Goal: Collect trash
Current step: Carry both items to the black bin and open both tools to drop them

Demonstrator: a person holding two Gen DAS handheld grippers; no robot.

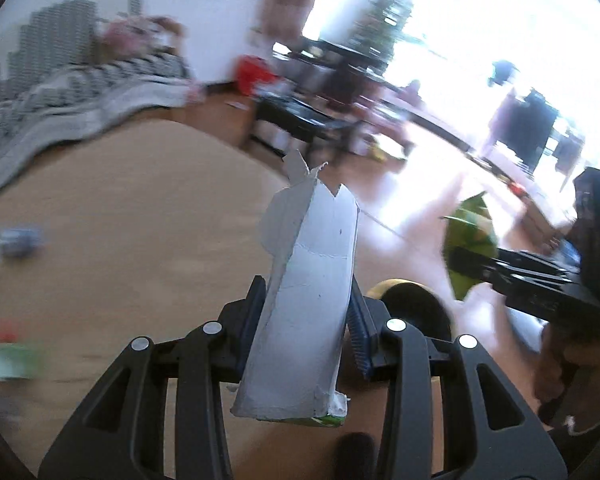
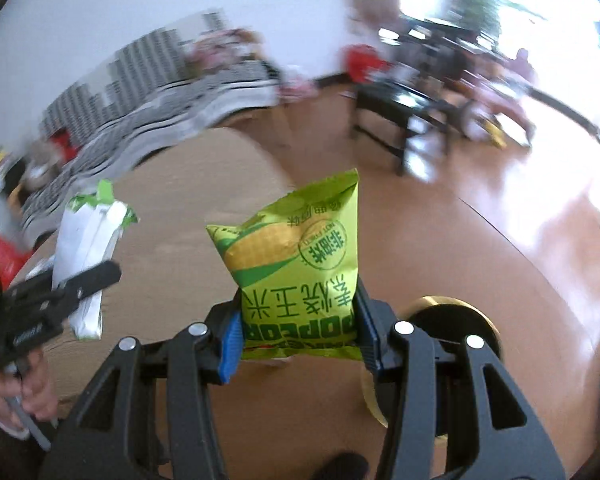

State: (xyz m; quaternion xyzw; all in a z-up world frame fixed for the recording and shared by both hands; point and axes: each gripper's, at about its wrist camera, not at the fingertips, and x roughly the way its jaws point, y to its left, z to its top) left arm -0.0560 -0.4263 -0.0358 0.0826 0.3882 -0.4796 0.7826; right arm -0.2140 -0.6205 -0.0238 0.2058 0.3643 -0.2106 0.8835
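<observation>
My left gripper [image 1: 306, 312] is shut on a torn white carton [image 1: 308, 300] with a green printed edge and holds it upright above the tan carpet. My right gripper [image 2: 298, 328] is shut on a green popcorn bag [image 2: 296, 268] with a corn picture, also held up in the air. The right gripper with the green bag [image 1: 470, 240] shows at the right of the left wrist view. The left gripper with the white carton [image 2: 88, 264] shows at the left of the right wrist view. A round black bin with a gold rim [image 2: 456, 320] lies just below and right of both grippers.
A tan carpet [image 1: 140, 220] covers the floor, with a grey striped sofa blanket [image 1: 72, 96] behind it. A black low table [image 2: 400, 116] stands on the shiny wood floor. Small items, a blue one [image 1: 20, 240] and a red-green one [image 1: 8, 356], lie at the carpet's left.
</observation>
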